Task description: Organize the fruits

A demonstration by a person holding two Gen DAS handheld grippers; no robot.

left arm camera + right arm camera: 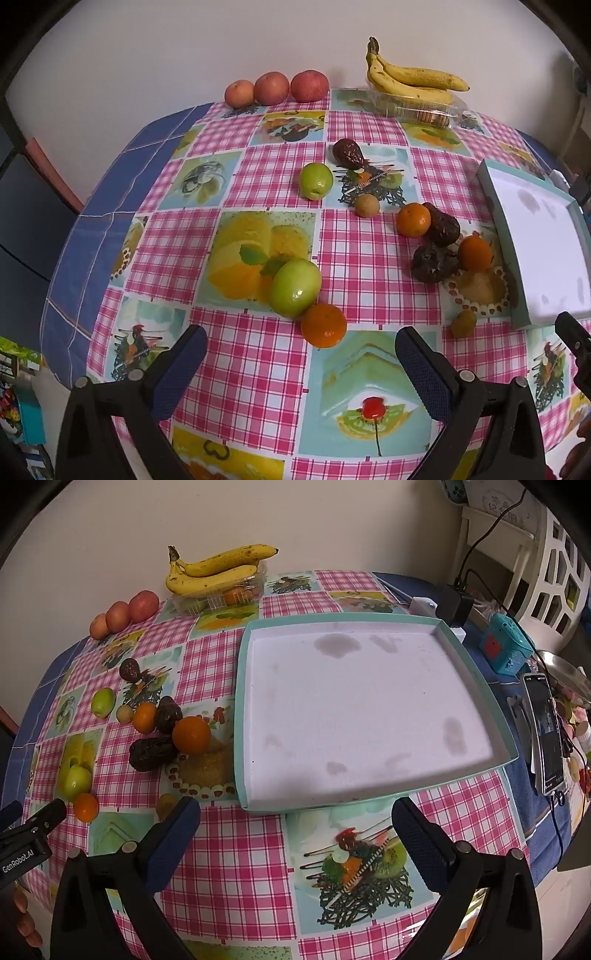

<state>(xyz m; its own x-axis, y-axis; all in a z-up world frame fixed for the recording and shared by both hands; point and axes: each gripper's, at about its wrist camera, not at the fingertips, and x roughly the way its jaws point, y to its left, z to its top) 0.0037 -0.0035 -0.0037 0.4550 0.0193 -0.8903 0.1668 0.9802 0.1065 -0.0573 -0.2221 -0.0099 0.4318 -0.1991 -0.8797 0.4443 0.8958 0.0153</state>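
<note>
While nothing is gripped yet, left gripper (299, 347) hangs with jaws spread wide, empty, low over the tablecloth (236, 369), likely lining up a first pick. Nearest orange (323, 325) sits just ahead between the jaws, touching a green fruit (294, 287). Further right, oranges and dark fruits (166, 734) cluster beside the tray (241, 716), apparently the drop spot, holding no fruit. Right gripper (295, 819) also released, empty, facing the tray's near edge.

the table (236, 849) has a pink checked cloth. on it lie a shallow teal box (476, 672), three apples (273, 88), scattered oranges (323, 325), green fruits (294, 287) and dark fruits (434, 263).
</note>
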